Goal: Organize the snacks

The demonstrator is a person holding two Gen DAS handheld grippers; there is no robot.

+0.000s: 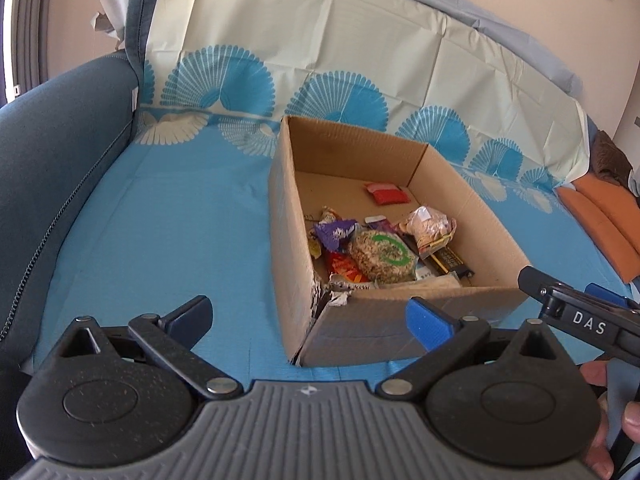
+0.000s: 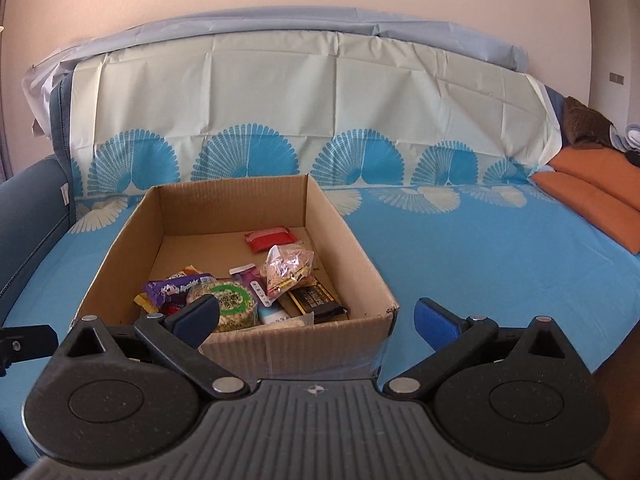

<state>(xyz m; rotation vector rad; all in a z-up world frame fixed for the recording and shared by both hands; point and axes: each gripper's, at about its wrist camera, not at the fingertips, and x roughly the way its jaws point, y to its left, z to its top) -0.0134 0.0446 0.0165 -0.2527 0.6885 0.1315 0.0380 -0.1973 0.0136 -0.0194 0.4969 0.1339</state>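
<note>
- Snacks lie heaped in the cardboard box [image 2: 256, 344], toward its near wall: round rice cake [image 2: 230, 306], purple packet [image 2: 172, 289], clear nut bag [image 2: 288, 268], red pouch [image 2: 270, 240] at 12 o'clock.
- Box sits on the blue sofa cover [image 2: 480, 264].
- Left hand-held gripper [image 1: 308, 320]: fingers spread apart, nothing between them.
- Right hand-held gripper [image 2: 320, 320]: likewise spread, bare.

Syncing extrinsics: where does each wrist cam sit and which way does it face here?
Left wrist: on the left gripper, left of and near the cardboard box, facing the sofa back; its open fingers, the right gripper and a hand show.
Right wrist: on the right gripper, squarely before the box, facing the sofa back; its open fingers and the left gripper's tip show.
Shared: box, rice cake pack, red packet, blue cover.
</note>
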